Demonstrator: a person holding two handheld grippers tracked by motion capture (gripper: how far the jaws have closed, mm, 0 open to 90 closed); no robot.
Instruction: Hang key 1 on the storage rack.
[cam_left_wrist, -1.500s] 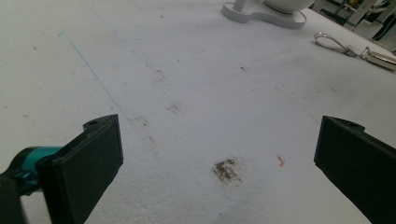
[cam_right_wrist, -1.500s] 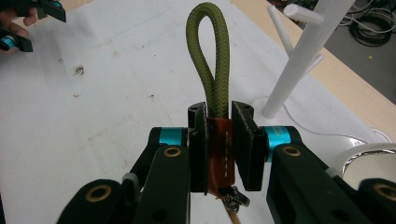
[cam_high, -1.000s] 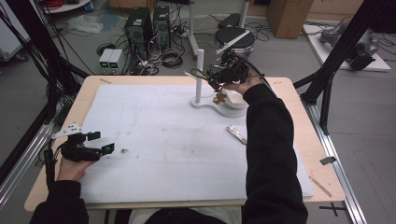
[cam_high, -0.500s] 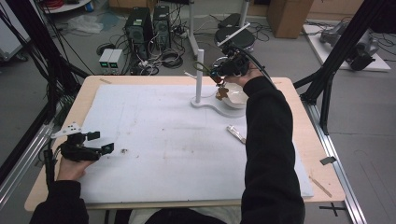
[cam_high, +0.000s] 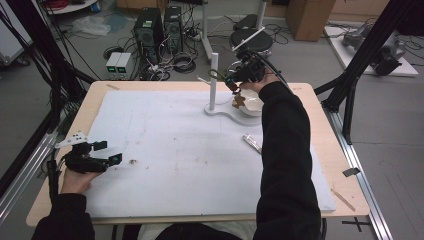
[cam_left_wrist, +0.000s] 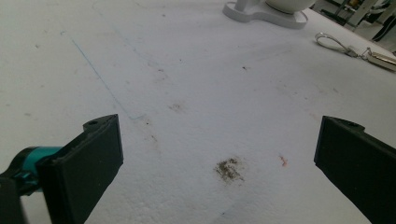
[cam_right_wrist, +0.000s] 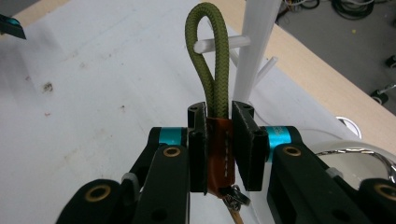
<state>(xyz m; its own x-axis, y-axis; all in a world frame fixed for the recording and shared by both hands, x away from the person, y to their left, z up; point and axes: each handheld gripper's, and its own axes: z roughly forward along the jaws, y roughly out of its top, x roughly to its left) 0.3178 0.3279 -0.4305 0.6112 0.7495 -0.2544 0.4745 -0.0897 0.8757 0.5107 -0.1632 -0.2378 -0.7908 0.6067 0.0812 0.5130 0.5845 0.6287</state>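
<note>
Left gripper (cam_high: 106, 152): I see it resting low at the near-left part of the white mat, held in the person's left hand (cam_high: 75, 179). In the left gripper view its two flat black jaws stand wide apart with bare mat between them; nothing is held.

Mat (cam_high: 165, 150): white, matte, slightly grainy, like foam board. It covers most of the pale wooden table (cam_high: 320, 130).

Stain (cam_left_wrist: 228, 169): a small, dark, gritty smudge on the mat just ahead of my left jaws. A faint blue pencil line (cam_left_wrist: 100, 79) runs across the surface to its left.

Stand (cam_high: 214, 82): a slim white plastic post rising from a flat, rounded white base at the far middle of the mat, with thin white pegs sticking out sideways near its top.

Bowl (cam_high: 252, 106): white, shallow, sitting on the stand's base right of the post, partly hidden by the right sleeve. I cannot tell what it holds.

Right gripper (cam_right_wrist: 219, 140): raised at the far side, close to the post's top. Its jaws are clamped tight on the keychain's brown leather tab.

Keychain (cam_right_wrist: 212, 70): an olive-green braided cord loop stands up from the jaws, its top next to a white peg; I cannot tell if they touch. The stitched tab is smooth and orange-brown, with metal fittings below. In the high view a small brown piece (cam_high: 238, 100) dangles under the gripper, over the bowl.

Second keychain (cam_high: 252, 142): a small metal ring and pale tab lying flat on the mat, right of centre, beside the right sleeve.
</note>
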